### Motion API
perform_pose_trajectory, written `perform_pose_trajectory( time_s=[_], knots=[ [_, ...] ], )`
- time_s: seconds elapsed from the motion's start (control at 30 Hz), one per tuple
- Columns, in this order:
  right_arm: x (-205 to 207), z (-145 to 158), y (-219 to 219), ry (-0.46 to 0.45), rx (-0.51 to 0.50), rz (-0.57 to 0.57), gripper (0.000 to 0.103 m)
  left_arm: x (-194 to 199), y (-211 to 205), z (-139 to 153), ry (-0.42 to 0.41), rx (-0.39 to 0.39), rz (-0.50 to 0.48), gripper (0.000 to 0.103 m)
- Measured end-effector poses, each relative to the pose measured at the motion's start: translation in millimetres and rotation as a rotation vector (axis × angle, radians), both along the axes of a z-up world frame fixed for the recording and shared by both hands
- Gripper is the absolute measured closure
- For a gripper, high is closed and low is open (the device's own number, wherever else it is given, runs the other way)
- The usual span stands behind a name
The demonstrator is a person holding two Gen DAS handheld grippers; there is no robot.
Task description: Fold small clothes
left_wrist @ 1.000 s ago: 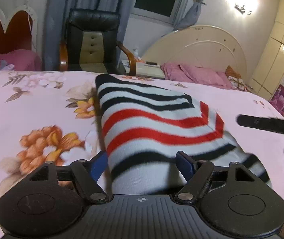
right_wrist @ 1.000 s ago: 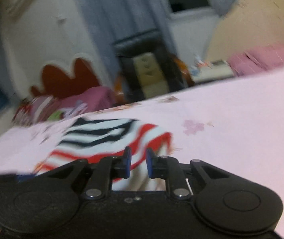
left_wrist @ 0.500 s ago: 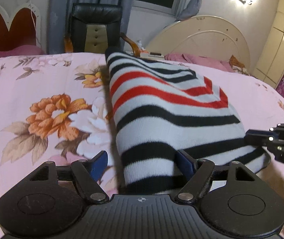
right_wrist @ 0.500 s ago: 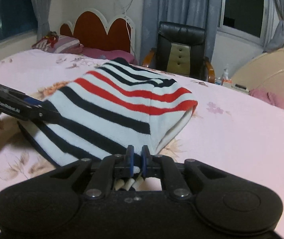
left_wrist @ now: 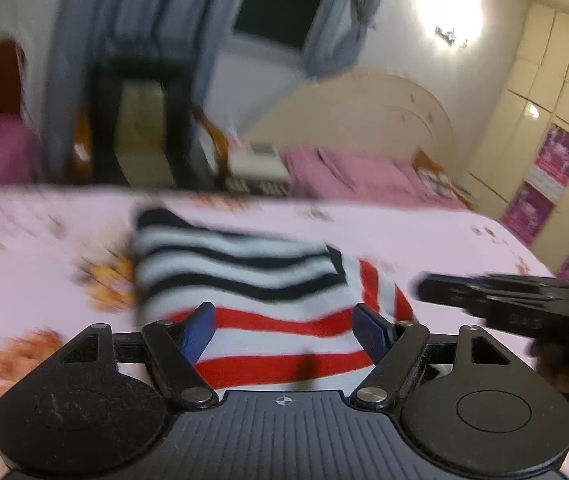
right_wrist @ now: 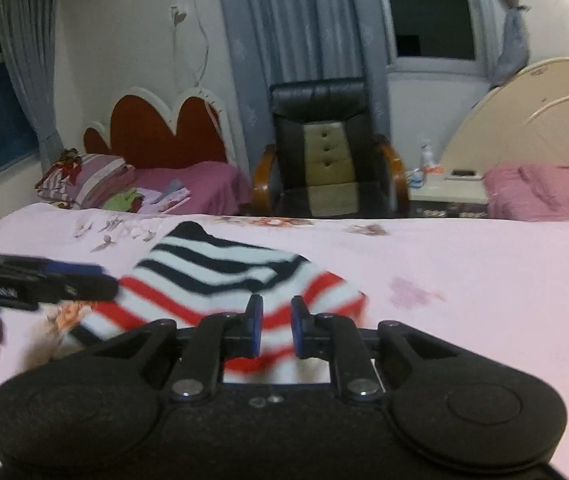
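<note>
The left gripper (left_wrist: 284, 330) has its blue-tipped fingers spread wide and holds nothing. The right gripper (right_wrist: 276, 326) has a narrow gap between its fingers, also holding nothing. Just beyond both, the folded white knit garment with red and black stripes (right_wrist: 236, 284) lies on the pink floral bedsheet (right_wrist: 464, 276), its long axis running away toward the black leather armchair (right_wrist: 324, 148).

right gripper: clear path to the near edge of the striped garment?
Probably yes. The right gripper is open, the striped garment lies flat just ahead, and nothing sits between them; the left gripper is off to one side.
</note>
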State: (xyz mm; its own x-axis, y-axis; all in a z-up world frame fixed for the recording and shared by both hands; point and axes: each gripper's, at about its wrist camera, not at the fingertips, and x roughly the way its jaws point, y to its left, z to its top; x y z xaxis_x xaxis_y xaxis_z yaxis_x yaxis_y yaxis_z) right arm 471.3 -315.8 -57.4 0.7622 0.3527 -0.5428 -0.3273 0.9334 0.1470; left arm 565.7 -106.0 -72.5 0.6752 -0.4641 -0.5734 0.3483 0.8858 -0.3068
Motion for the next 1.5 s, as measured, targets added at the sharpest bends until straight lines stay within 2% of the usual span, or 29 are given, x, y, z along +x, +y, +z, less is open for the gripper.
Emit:
perform_pose_trajectory(
  time_s=[0.07,0.13,0.2,0.3,0.37,0.43,0.5,0.7,0.8,0.9,1.0,1.1,1.17,1.37,1.43,1.5],
  knots=[
    [18,-13,12,0.057,-0.033,0.036,0.087,8,-7,-15,0.029,0.049,0.003,0.028],
    [32,-38,22,0.142,-0.110,0.064,0.085,6,-12,-22,0.012,0.093,-0.005,0.028],
    [25,-48,24,0.104,-0.133,0.068,0.084,4,-18,-22,-0.001,0.133,-0.010,0.028],
    [20,-47,21,0.104,-0.116,0.042,0.083,-3,-25,-15,-0.020,0.186,-0.015,0.028],
    [9,-34,20,0.095,-0.101,0.035,0.081,-15,-26,-3,-0.055,0.185,-0.026,0.028],
    [-13,-17,16,0.036,-0.089,0.055,0.081,-34,-27,5,-0.086,0.197,-0.023,0.028],
    [-30,-10,14,0.015,-0.088,0.066,0.081,-49,-28,7,-0.097,0.212,-0.022,0.028],
    [-52,-12,23,0.055,-0.142,0.075,0.081,-77,-34,4,-0.119,0.255,-0.014,0.028],
    [-46,-31,32,0.136,-0.212,0.062,0.079,-77,-41,-4,-0.113,0.308,-0.025,0.028],
    [-48,-39,37,0.112,-0.235,0.049,0.079,-83,-48,-3,-0.133,0.359,-0.041,0.028],
    [-57,-27,36,0.086,-0.202,0.016,0.079,-101,-38,12,-0.153,0.309,-0.036,0.028],
    [-80,-13,32,0.021,-0.184,0.017,0.078,-125,-22,19,-0.197,0.316,0.003,0.028],
    [-90,-10,30,0.013,-0.173,0.019,0.078,-132,-12,17,-0.180,0.302,0.018,0.028],
    [-89,-41,32,0.111,-0.246,-0.016,0.078,-131,-9,-16,-0.074,0.358,0.011,0.028],
    [-86,-51,29,0.131,-0.242,-0.032,0.072,-133,-4,-22,-0.056,0.342,0.020,0.028],
    [-86,-51,23,0.153,-0.189,-0.065,0.070,-138,2,-21,-0.052,0.317,0.037,0.027]
  ],
)
